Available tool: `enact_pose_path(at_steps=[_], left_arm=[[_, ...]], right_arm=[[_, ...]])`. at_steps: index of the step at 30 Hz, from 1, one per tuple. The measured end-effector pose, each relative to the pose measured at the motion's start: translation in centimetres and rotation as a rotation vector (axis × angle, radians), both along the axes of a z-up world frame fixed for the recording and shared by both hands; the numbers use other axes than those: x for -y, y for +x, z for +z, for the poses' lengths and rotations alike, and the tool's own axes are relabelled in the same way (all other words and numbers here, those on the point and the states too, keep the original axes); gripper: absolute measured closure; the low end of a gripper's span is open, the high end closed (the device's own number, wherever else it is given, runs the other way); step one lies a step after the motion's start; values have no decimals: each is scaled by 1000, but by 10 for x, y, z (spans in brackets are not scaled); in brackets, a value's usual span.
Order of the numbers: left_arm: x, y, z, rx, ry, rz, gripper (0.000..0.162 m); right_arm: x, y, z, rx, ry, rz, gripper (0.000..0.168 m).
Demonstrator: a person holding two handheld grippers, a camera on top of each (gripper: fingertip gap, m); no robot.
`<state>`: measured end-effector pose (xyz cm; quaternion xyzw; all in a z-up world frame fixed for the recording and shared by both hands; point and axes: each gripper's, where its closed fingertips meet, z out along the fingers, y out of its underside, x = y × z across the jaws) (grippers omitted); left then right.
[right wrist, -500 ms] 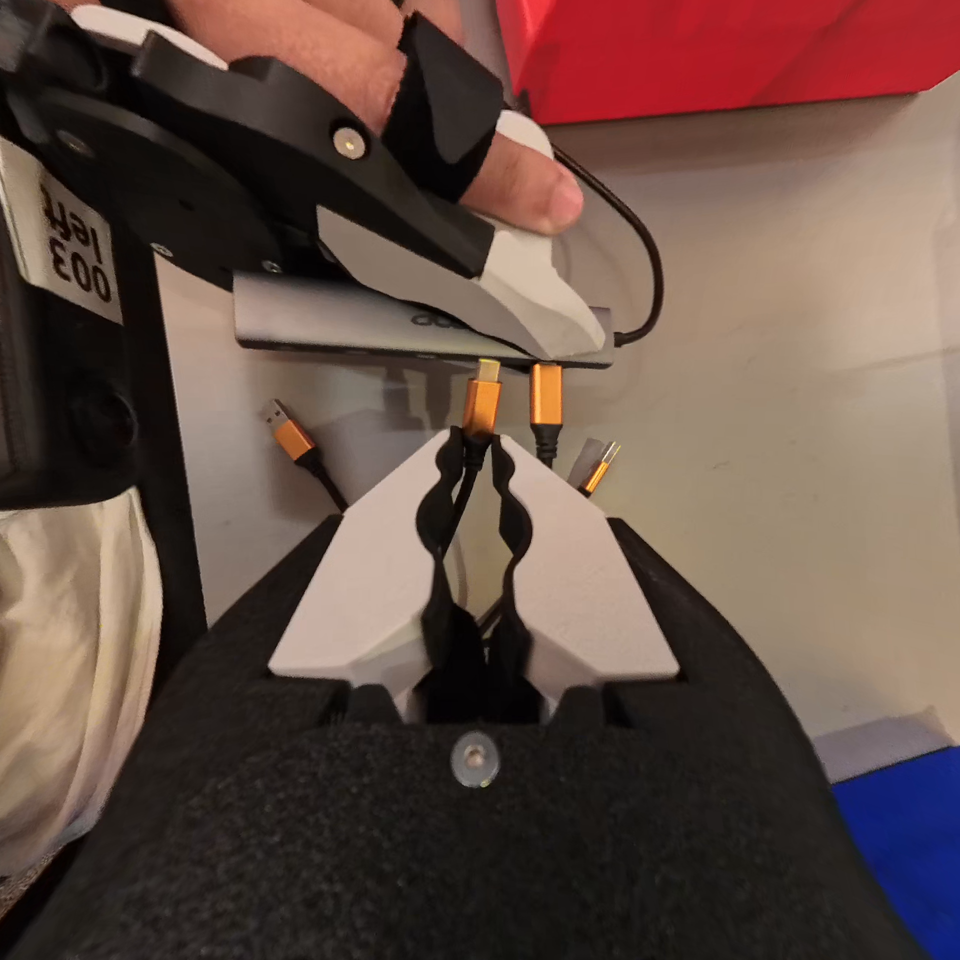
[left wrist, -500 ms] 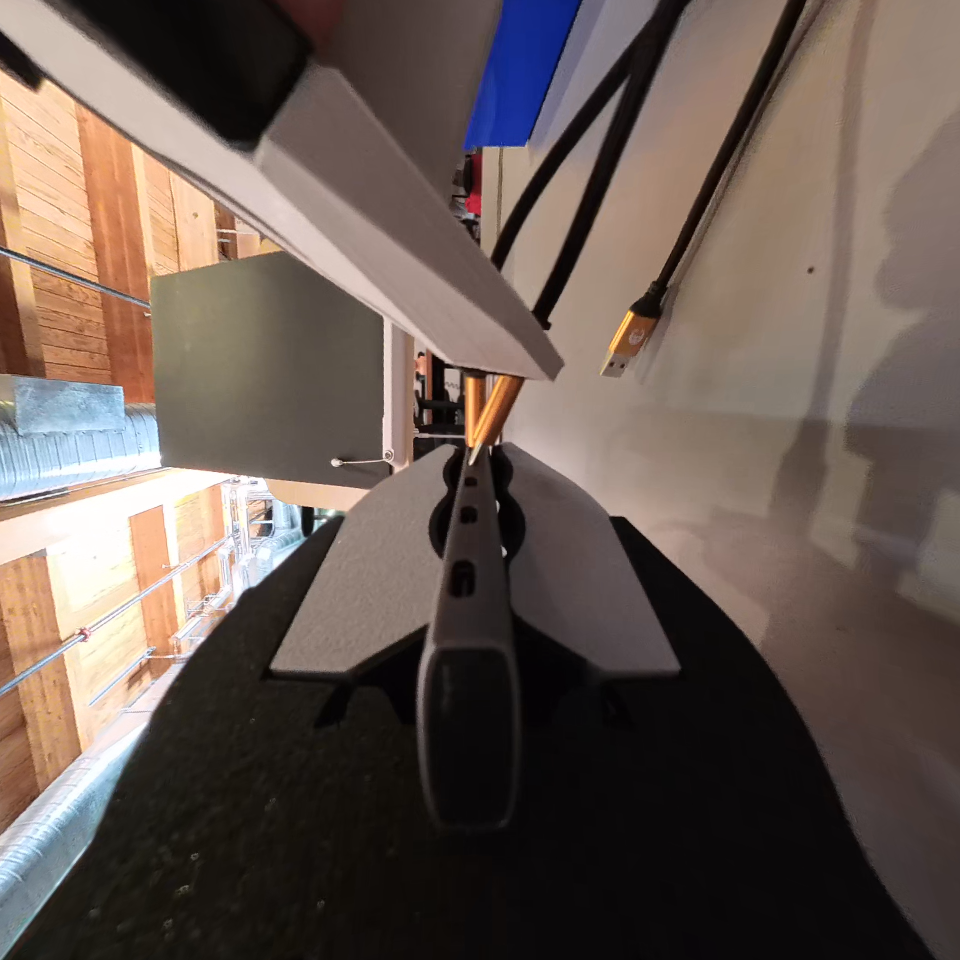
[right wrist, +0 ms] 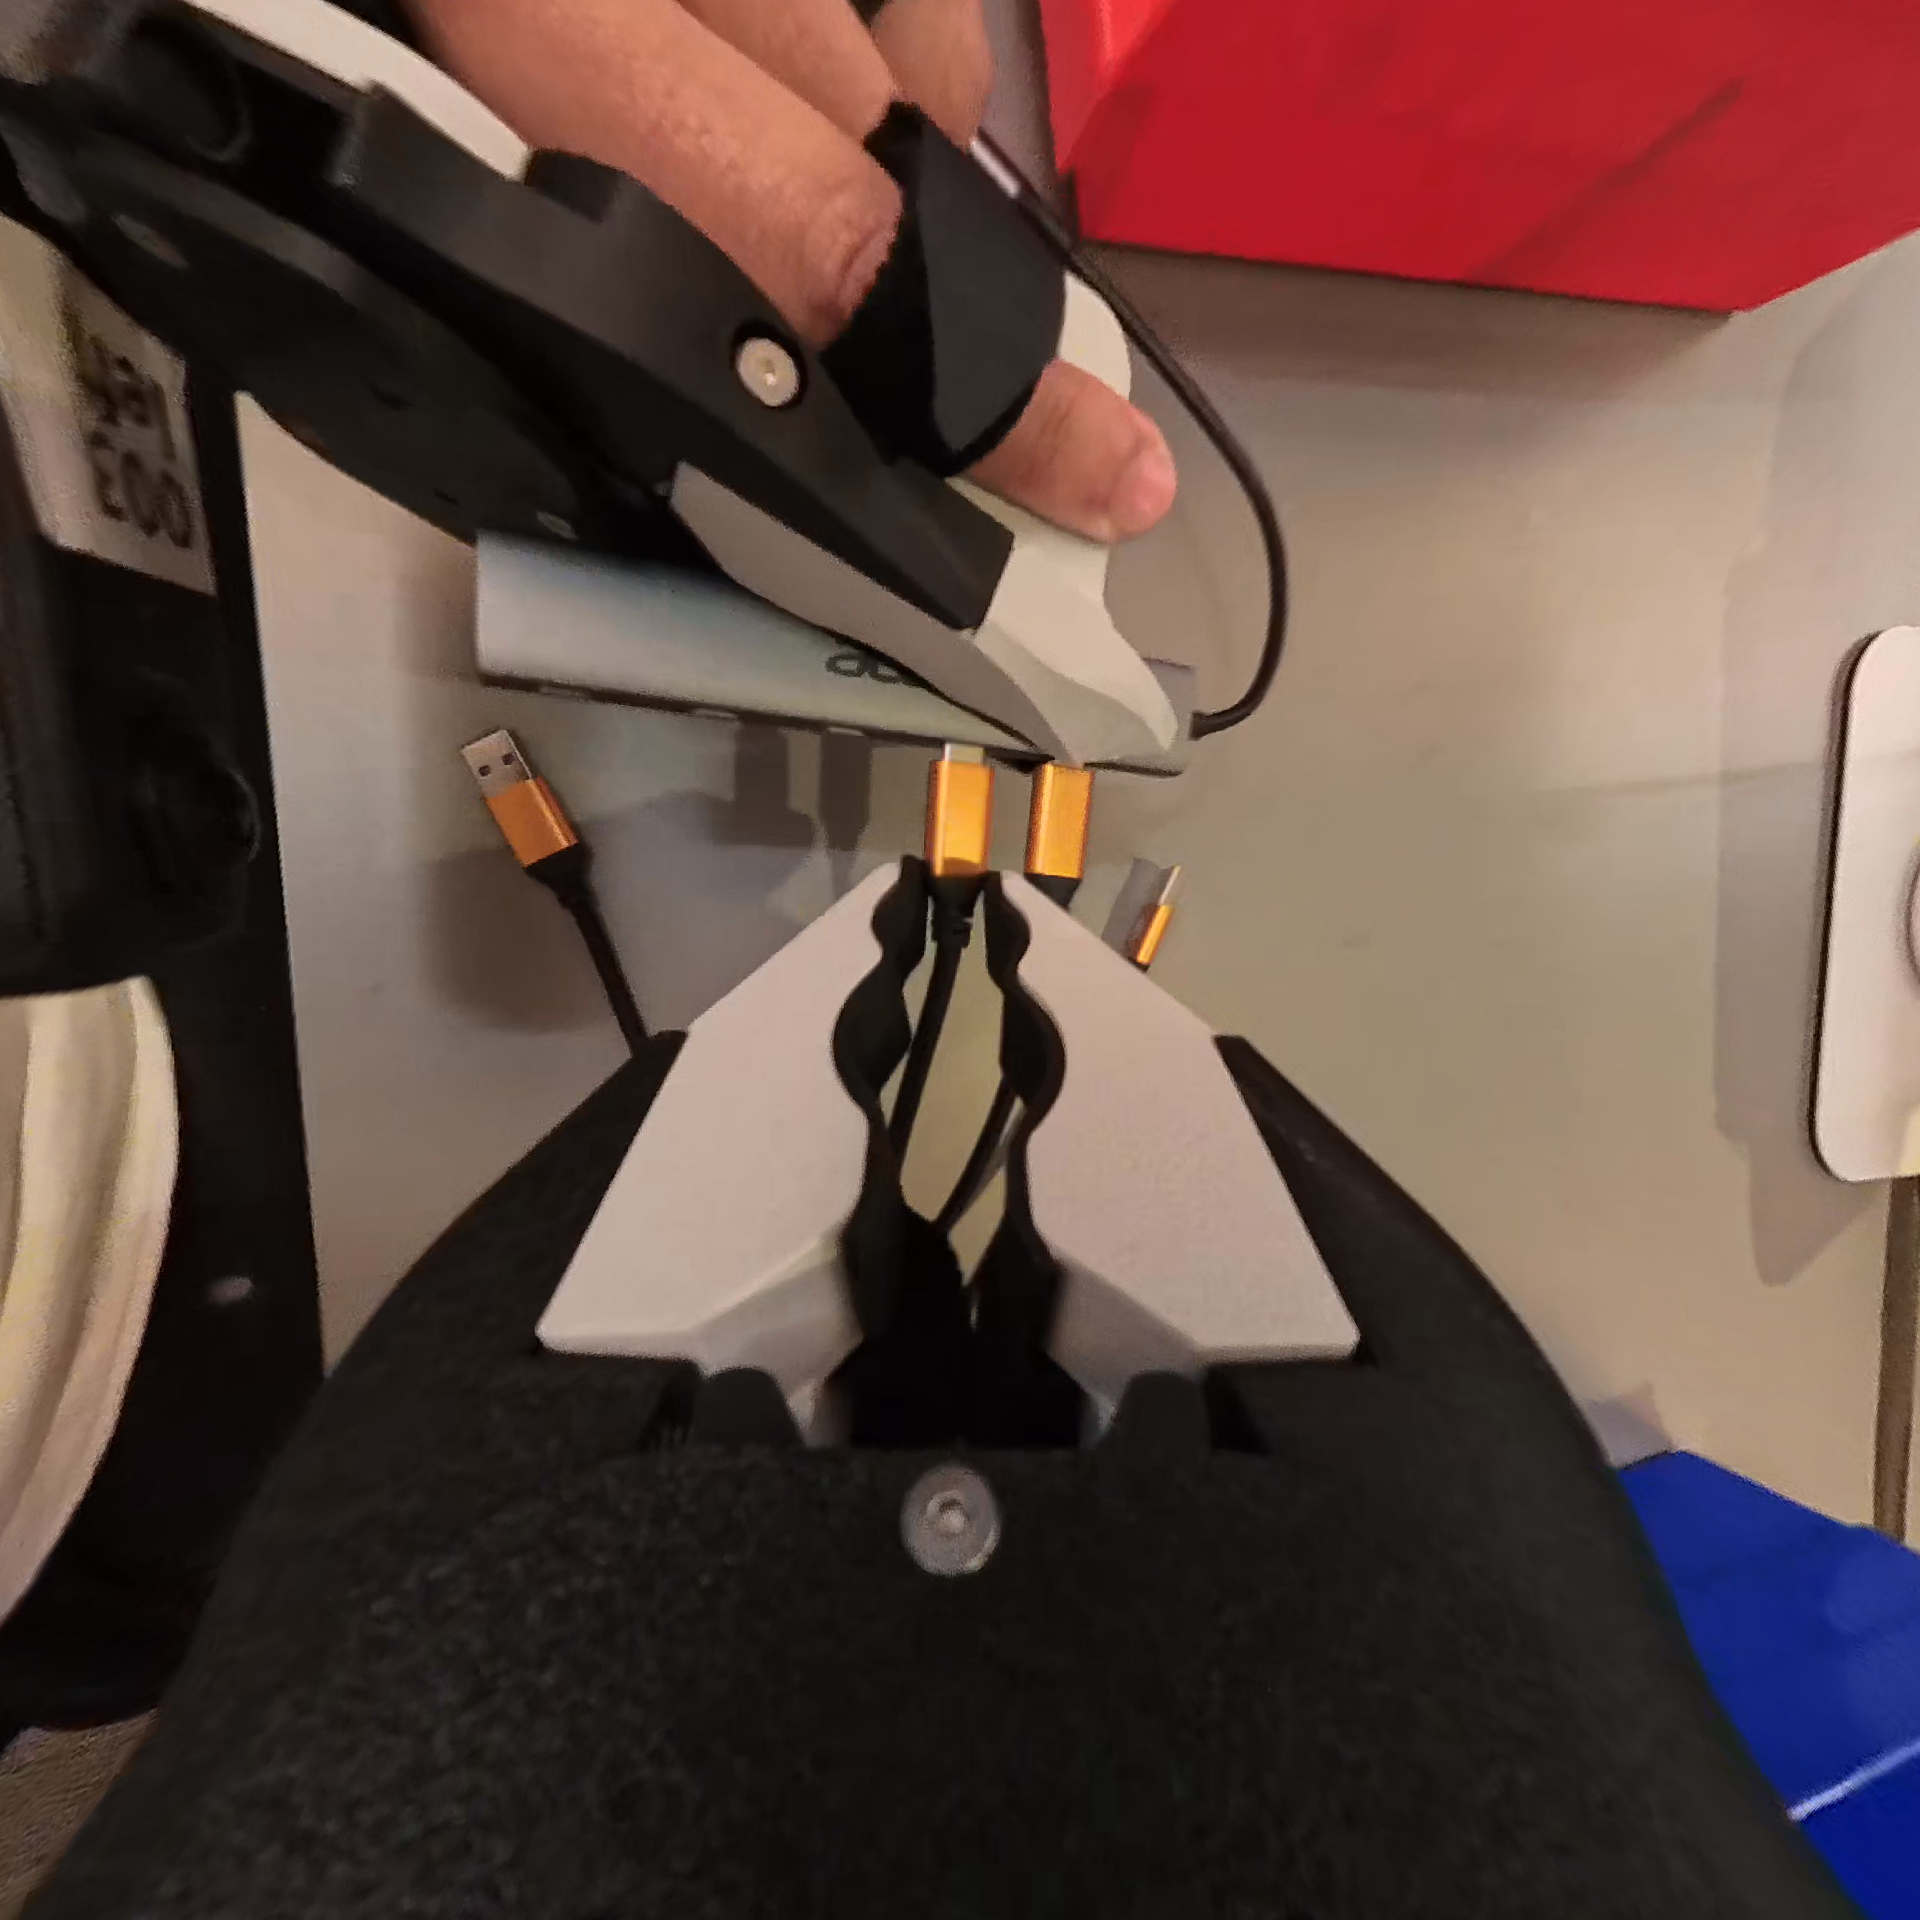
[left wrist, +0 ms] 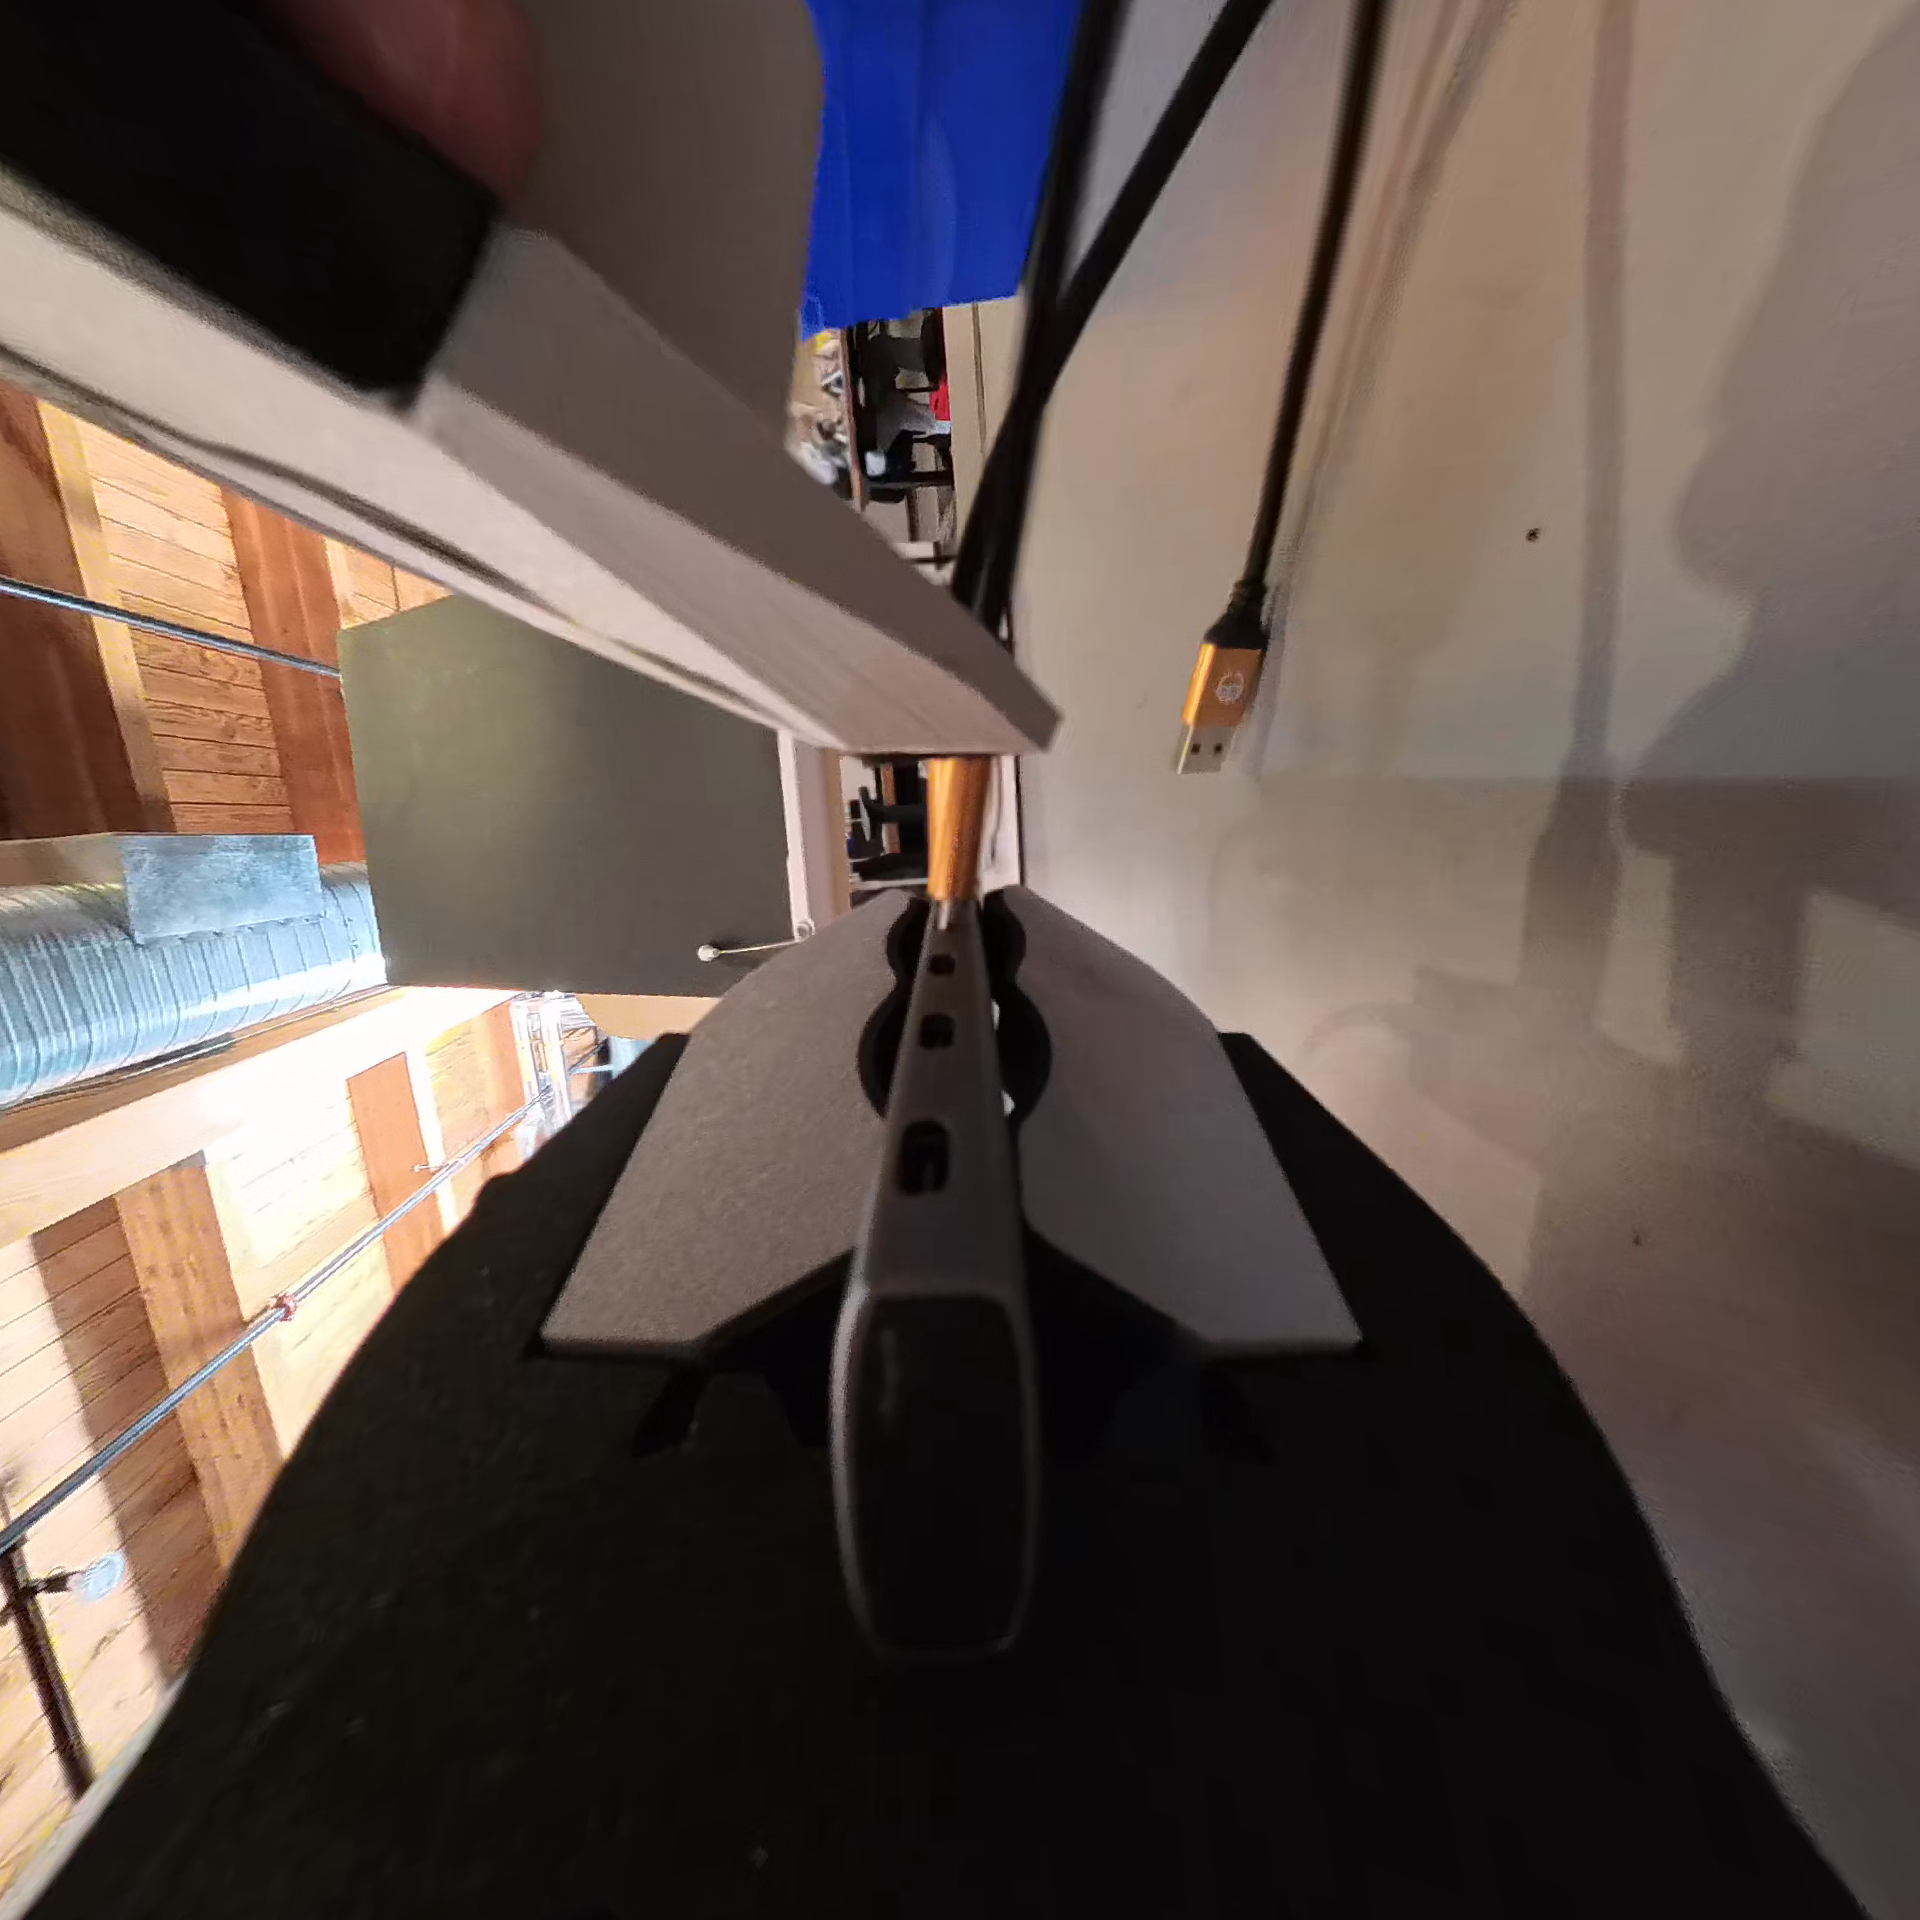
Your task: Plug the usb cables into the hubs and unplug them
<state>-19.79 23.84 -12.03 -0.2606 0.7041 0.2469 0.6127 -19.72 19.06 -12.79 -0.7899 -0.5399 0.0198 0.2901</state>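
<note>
The left tongs (left wrist: pixel 951 906) are pressed together on a grey hub (left wrist: pixel 935 1247), which runs lengthwise between the two fingers with its end face towards the camera. The row of ports is turned up in that view. In the right wrist view the same hub (right wrist: pixel 644 644) lies low over the pale tabletop (right wrist: pixel 1455 727). One white finger of the left tongs lies across its top, and a hand (right wrist: pixel 831 208) grips the handle above.

The right tongs (right wrist: pixel 961 883) are pinched on the rear of an orange plug (right wrist: pixel 958 821), just where its black cable leaves the shell. The cable runs back between the fingers. The plug's metal tip meets the hub's long edge. A sliver of metal shows between shell and hub, and how deep it sits cannot be told. Just beside it a second orange plug (right wrist: pixel 1060 821) stands in the hub, its shell close against the edge. In the left wrist view an orange shell (left wrist: pixel 956 831) shows at the hub's far end, under the white finger of the right tongs.

A loose plug (right wrist: pixel 520 800) with an orange collar lies on the tabletop to the left, apart from the hub. A smaller one (right wrist: pixel 1153 920) lies just right of the right tongs' tips. The hub's own black lead (right wrist: pixel 1262 582) loops away from its right end. A red box (right wrist: pixel 1455 135) stands behind, a blue bin (right wrist: pixel 1766 1610) is nearer, and a white plate (right wrist: pixel 1881 914) sits at the right edge.
</note>
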Motion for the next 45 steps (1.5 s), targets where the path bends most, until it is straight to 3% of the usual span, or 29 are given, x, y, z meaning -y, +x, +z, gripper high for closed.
enact_pose_path(at_steps=[4, 10, 13, 25, 28, 31, 35, 39, 41, 45], left_arm=[[2, 1, 1, 38, -42, 3, 152], [2, 1, 9, 159, -198, 9, 152], [5, 4, 3, 133, -206, -7, 152], [0, 8, -8, 89, -243, -15, 152], [-5, 9, -4, 100, -260, 8, 151], [-5, 8, -7, 105, -328, 4, 151], [5, 13, -10, 98, -417, -29, 151], [14, 14, -10, 98, -511, -57, 151], [18, 13, -8, 96, -519, -70, 151], [25, 12, -9, 110, -577, -93, 145]], right_arm=[[0, 0, 7, -83, 34, 41, 160], [0, -5, 19, -444, 23, 4, 160], [0, -6, 15, -505, 42, -3, 160], [-6, -2, 5, -414, 55, -30, 159], [-2, 8, 38, -389, 186, 12, 149], [24, -9, 63, -349, 323, 205, 144], [26, -31, 42, -162, 516, 326, 144], [28, -51, 38, -184, 616, 387, 148], [23, -51, 38, -152, 670, 385, 159], [25, -49, 44, -247, 608, 381, 160]])
